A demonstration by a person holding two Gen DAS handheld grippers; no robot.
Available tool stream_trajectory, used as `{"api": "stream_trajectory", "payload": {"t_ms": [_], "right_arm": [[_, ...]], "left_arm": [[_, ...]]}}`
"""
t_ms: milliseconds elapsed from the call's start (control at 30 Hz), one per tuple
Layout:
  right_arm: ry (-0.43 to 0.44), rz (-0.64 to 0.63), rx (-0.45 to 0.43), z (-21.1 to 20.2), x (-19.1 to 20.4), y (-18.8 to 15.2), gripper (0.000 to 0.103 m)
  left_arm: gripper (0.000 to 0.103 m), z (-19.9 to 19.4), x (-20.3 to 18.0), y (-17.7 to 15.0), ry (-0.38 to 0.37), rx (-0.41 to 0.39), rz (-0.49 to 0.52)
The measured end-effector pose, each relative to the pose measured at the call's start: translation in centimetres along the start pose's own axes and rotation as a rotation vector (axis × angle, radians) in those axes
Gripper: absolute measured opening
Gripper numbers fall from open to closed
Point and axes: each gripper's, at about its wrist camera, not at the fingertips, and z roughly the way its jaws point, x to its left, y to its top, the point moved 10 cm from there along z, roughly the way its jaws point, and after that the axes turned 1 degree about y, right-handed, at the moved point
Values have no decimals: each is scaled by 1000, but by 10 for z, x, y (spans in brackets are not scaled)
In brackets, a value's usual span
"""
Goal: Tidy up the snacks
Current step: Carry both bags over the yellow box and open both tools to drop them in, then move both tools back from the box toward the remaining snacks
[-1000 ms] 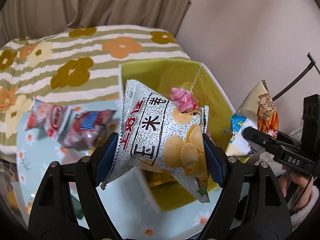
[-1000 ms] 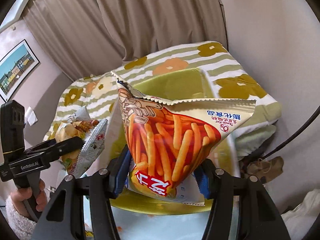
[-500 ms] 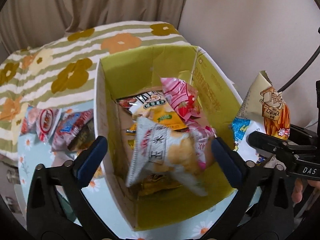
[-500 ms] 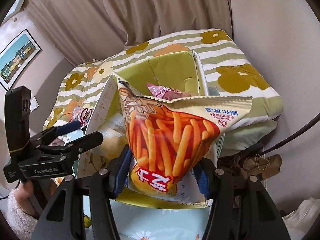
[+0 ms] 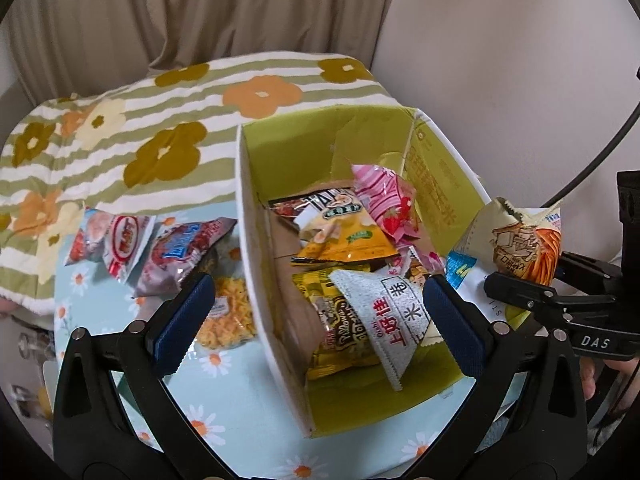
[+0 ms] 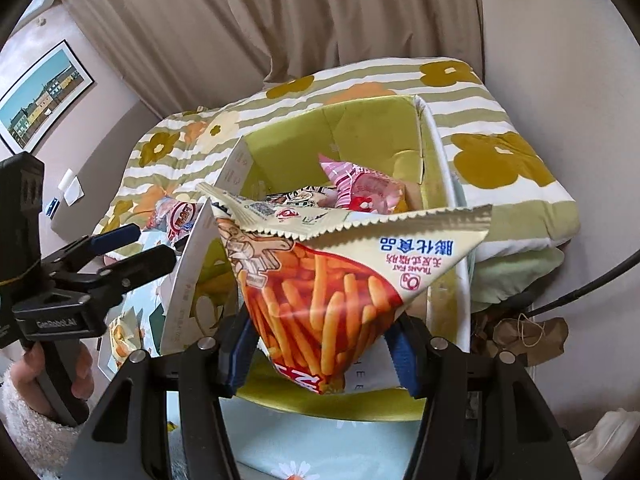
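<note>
Fries bag [image 6: 320, 292] sits pinched low in the right claw [image 6: 320, 354], pads pressing both sides of its bottom half, crimped top edge fanned wide above. Landmark = the green box [image 6: 440, 184]: bag hangs at the box's near wall, just above the rim, w/ the open inside lying straight ahead & below the claw. Bag's long axis runs up from the pads, tilted toward the box; the wide top seam spans side to side, about as broad as the box mouth at that end. So the coming move, as I judge it: short push fwd over the near wall, then let go. Right hand is the nearer one, already on it.

Left claw [image 5: 320, 316] stands wide apart, nothing between the pads, over the box's near end. The grey-white chip bag [image 5: 384, 320] lies inside the box on a yellow pack [image 5: 340, 320], pink strawberry pack [image 5: 384, 200] further back. Outside the box's left wall, on the counter [image 5: 240, 400]: red-white packs [image 5: 120, 240] & a noodle-snack pack [image 5: 228, 316].

Vs 1 s ago: left claw then gripped the chip bag above the box; now dropped in, claw opened fully. Right claw's grip on the fries bag unchanged, barely moved.
</note>
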Motion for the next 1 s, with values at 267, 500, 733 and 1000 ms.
{"api": "stream_trajectory", "payload": {"t_ms": [267, 500, 733, 1000], "right_arm": [[9, -20, 9, 5, 6, 15, 54], [-14, -8, -64, 8, -1, 38, 103], [-5, -2, -107, -8, -7, 35, 103], [23, -82, -93, -18, 11, 34, 103]], "left_arm": [[103, -8, 15, -1, 11, -11, -51], [103, -10, 21, -8, 10, -8, -92], [103, -18, 31, -15, 32, -18, -132], [103, -38, 49, -36, 87, -33, -217]]}}
